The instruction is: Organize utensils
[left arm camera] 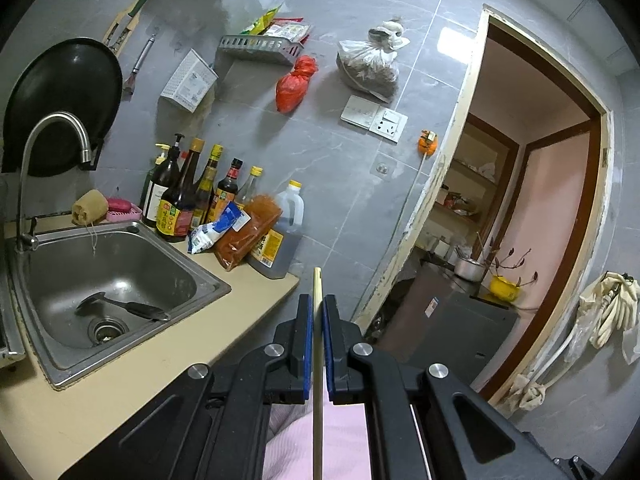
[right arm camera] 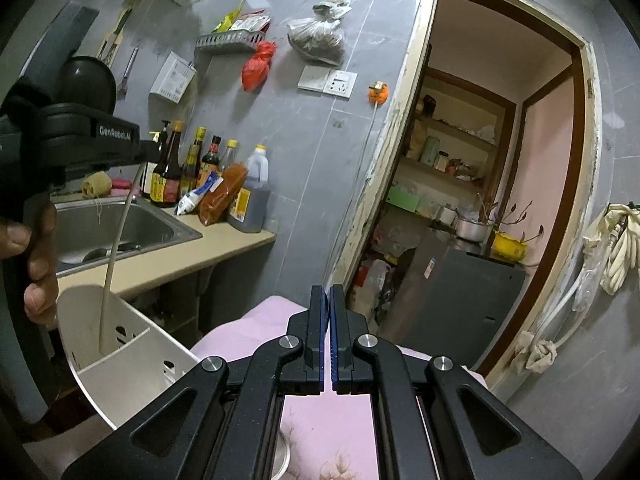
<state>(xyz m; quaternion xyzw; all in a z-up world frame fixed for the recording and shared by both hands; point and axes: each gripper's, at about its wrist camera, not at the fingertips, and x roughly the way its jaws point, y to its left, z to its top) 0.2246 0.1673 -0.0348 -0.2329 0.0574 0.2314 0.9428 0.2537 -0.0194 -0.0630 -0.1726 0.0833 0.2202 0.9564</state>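
The left gripper (left arm camera: 316, 312) clamps a pale chopstick (left arm camera: 317, 360). Only the right wrist view shows its lower end dipping into the white utensil holder (right arm camera: 132, 356), tip hidden. The right gripper (right arm camera: 325, 320) is pressed closed, empty. A dark utensil (left arm camera: 124, 307), hard to identify, lies in the sink (left arm camera: 120, 272).

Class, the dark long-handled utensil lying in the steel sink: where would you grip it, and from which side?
Probably the handle end of the dark long-handled utensil, from above: it lies flat on the floor of the steel sink, and the sink walls would block a sideways approach.
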